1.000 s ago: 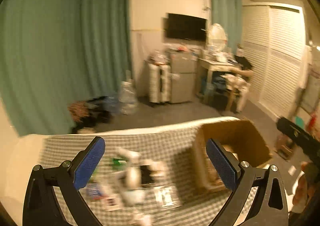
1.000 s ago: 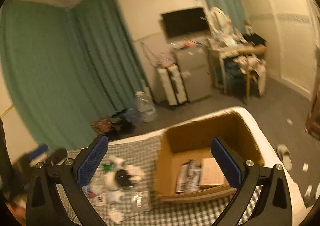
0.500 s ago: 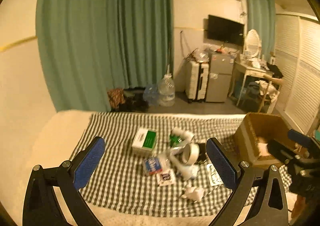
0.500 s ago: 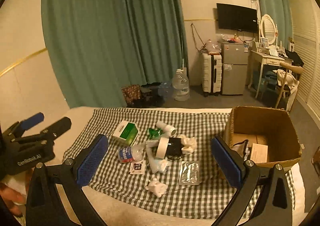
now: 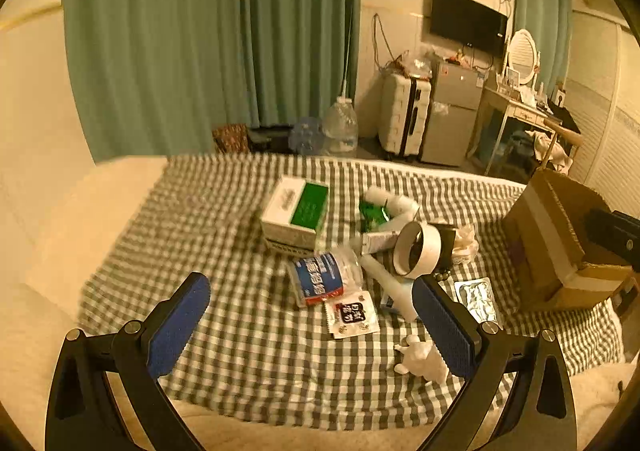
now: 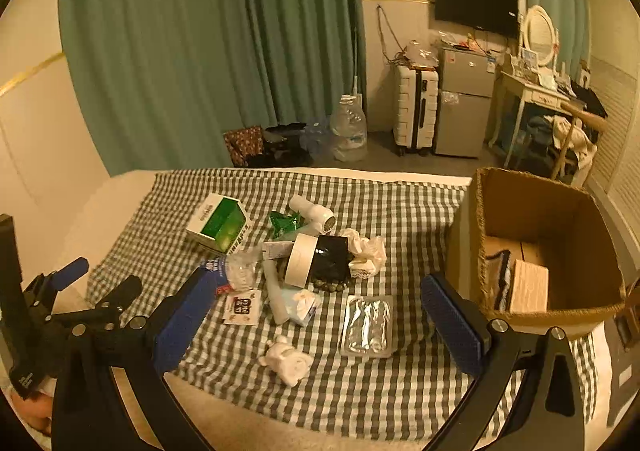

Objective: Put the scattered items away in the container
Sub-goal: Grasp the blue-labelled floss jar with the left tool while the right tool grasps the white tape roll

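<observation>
Left wrist view. Left hand-held gripper (image 5: 310,325) spread wide, nothing held, poised above the near edge of the checked cloth (image 5: 224,235) on the bed. Nearest targets: flat sachet (image 5: 351,314) between the blue pads, blue-labelled packet (image 5: 322,279) just beyond, small white crumpled item (image 5: 422,359) beside the right pad. Advisable approach: descent straight over one loose item at the pile's edge, pads straddling its narrow side, clear of the tape roll (image 5: 416,253) leaning on its neighbours. Green-and-white box (image 5: 296,213) at the far left of the pile. Cardboard box (image 5: 548,239), the container, at the far right, partly cropped.

Right wrist view. Right hand-held gripper (image 6: 320,319) likewise wide open and empty, hovering over the cloth. Clear blister pack (image 6: 367,325) flat between pile and container; thin, probably best pinched at an edge. Open-topped container on the right of the bed, a few flat items already inside. Scattered items clustered mid-cloth, several touching or overlapping.
</observation>
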